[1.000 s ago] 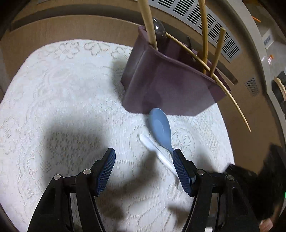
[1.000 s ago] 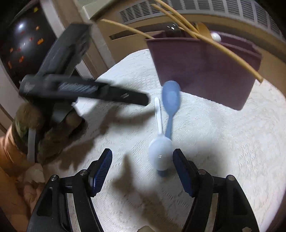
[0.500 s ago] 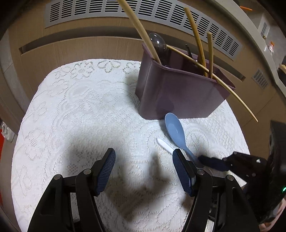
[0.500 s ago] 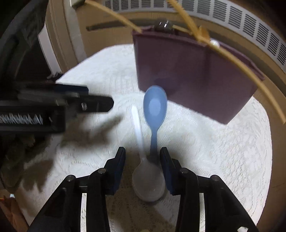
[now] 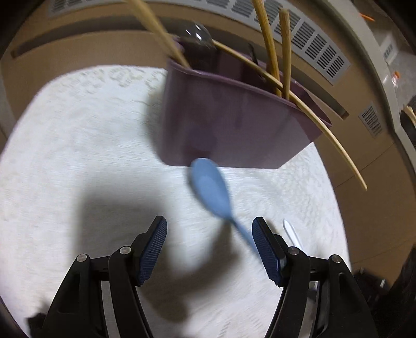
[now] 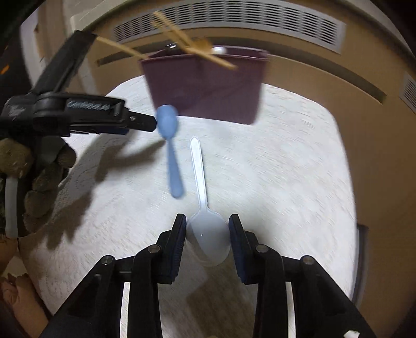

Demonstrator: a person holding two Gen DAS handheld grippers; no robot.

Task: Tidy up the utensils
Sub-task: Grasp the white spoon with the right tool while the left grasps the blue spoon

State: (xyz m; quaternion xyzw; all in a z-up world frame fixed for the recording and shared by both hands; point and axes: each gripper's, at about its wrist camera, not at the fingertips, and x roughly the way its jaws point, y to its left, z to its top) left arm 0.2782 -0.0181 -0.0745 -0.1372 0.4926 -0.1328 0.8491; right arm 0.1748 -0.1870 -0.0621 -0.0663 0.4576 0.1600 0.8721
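Observation:
A blue spoon (image 5: 212,191) lies on the white lace cloth (image 5: 78,156), bowl toward the purple utensil holder (image 5: 228,124); it also shows in the right wrist view (image 6: 170,145). My left gripper (image 5: 209,249) is open, its right finger beside the blue handle. A white plastic spoon (image 6: 205,208) lies beside it, handle tip visible in the left wrist view (image 5: 291,232). My right gripper (image 6: 208,234) is shut on the white spoon's bowl. The left gripper (image 6: 140,121) shows in the right wrist view near the blue spoon's bowl.
The purple holder (image 6: 205,85) holds several wooden sticks (image 5: 275,49) and a dark round-headed utensil (image 5: 197,35); one long stick (image 5: 338,145) leans out to the right. A tan wall with vent grilles (image 6: 228,18) stands behind. The cloth edge drops off at right.
My right gripper has closed on the white spoon's bowl. My left gripper has moved closer to the blue spoon and holder. The blue spoon has shifted apart from the white one.

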